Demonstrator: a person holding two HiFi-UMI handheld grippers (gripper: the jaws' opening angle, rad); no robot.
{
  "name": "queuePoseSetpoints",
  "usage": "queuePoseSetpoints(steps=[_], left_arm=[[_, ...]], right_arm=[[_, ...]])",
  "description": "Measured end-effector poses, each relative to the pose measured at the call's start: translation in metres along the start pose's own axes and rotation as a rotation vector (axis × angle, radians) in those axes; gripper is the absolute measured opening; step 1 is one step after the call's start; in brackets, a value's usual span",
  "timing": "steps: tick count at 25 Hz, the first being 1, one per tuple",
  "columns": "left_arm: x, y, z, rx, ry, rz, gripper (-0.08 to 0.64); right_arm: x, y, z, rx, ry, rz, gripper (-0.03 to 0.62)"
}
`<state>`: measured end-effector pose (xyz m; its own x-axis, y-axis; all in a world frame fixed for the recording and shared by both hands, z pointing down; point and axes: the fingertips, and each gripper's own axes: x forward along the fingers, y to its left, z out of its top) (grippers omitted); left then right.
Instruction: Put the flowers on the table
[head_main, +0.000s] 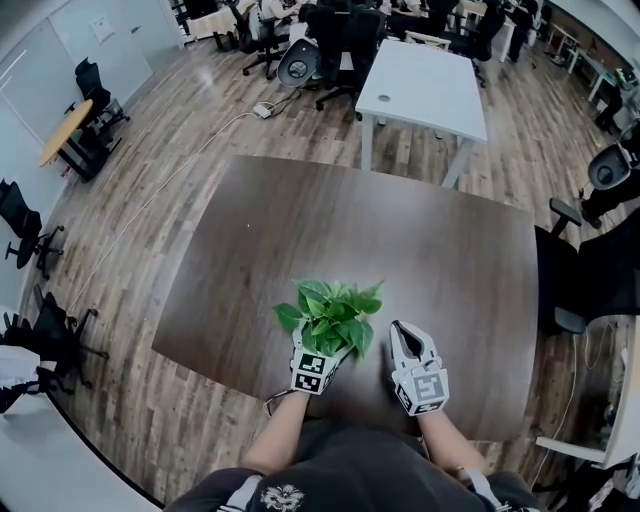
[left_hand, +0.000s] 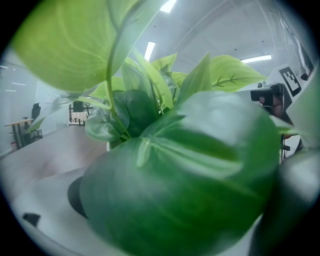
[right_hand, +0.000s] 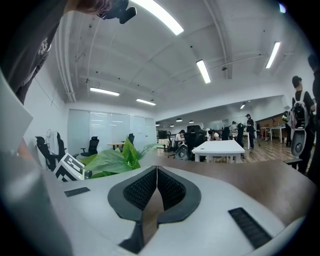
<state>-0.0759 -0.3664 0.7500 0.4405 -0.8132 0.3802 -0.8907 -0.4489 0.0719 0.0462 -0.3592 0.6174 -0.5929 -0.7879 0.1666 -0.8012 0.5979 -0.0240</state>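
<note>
Here, a person stands at the near edge of a dark brown wooden surface (head_main: 400, 240), a pair of tongs in each hand. The left tongs (head_main: 315, 358) hold a green leafy plant (head_main: 332, 312) over the near part of that surface, a little left of its middle. From the left gripper view the leaves (left_hand: 180, 185) fill nearly everything. One white jaw with a dark pad (left_hand: 75, 196) shows at lower left, the other is a dark blur at the right, and greenery takes up the gap between them. A large leaf hides where the jaws meet the plant, and no view shows its base or whether it touches the surface.

The right tongs (head_main: 404, 332) hover just right of the plant, over the same near edge. Their ribbed black pads are pressed together with nothing between them (right_hand: 157, 175).

The rest of the brown surface is bare out to its far and side edges. Wood-plank floor (head_main: 170, 180) surrounds it. A white table (head_main: 425, 85) stands beyond its far edge, and black office chairs (head_main: 340, 40) stand farther back. Another black chair (head_main: 585, 270) sits close against its right edge.
</note>
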Motion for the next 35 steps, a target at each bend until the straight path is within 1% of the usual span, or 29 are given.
queuePoseSetpoints(steps=[6, 13, 16, 19, 21, 25, 26, 28, 30, 31, 34, 35], left_arm=[[-0.017, -0.005, -0.009, -0.007, 0.003, 0.028, 0.561], [-0.053, -0.008, 0.004, 0.029, -0.015, 0.098, 0.560], [-0.065, -0.012, 0.014, 0.071, -0.034, 0.100, 0.553], [-0.075, -0.019, 0.024, 0.090, -0.057, 0.082, 0.489], [-0.086, -0.026, 0.029, 0.093, -0.071, 0.057, 0.451], [-0.117, -0.034, 0.039, 0.110, -0.108, 0.014, 0.319], [-0.124, -0.034, 0.041, 0.117, -0.119, 0.009, 0.301], [-0.137, -0.034, 0.044, 0.126, -0.140, 0.008, 0.267], [-0.148, -0.033, 0.047, 0.118, -0.158, 0.011, 0.237], [-0.154, -0.032, 0.049, 0.114, -0.163, 0.014, 0.210], [-0.169, -0.028, 0.050, 0.117, -0.168, 0.044, 0.075], [-0.173, -0.027, 0.052, 0.121, -0.173, 0.061, 0.043]], right_arm=[[-0.011, 0.002, 0.002, 0.013, -0.018, -0.003, 0.023], [-0.025, 0.013, -0.001, 0.019, -0.015, 0.014, 0.023], [-0.028, 0.022, -0.005, 0.030, -0.012, 0.014, 0.023], [-0.029, 0.030, -0.008, 0.042, -0.010, 0.005, 0.023], [-0.030, 0.038, -0.007, 0.046, -0.015, 0.000, 0.023], [-0.035, 0.066, 0.000, 0.041, -0.019, -0.013, 0.023], [-0.038, 0.074, 0.001, 0.039, -0.019, -0.014, 0.023], [-0.044, 0.087, 0.001, 0.038, -0.019, -0.015, 0.023], [-0.050, 0.098, 0.002, 0.038, -0.019, -0.020, 0.023], [-0.053, 0.104, 0.002, 0.037, -0.019, -0.024, 0.023], [-0.064, 0.119, 0.007, 0.027, -0.023, -0.034, 0.023], [-0.068, 0.122, 0.008, 0.021, -0.024, -0.037, 0.023]])
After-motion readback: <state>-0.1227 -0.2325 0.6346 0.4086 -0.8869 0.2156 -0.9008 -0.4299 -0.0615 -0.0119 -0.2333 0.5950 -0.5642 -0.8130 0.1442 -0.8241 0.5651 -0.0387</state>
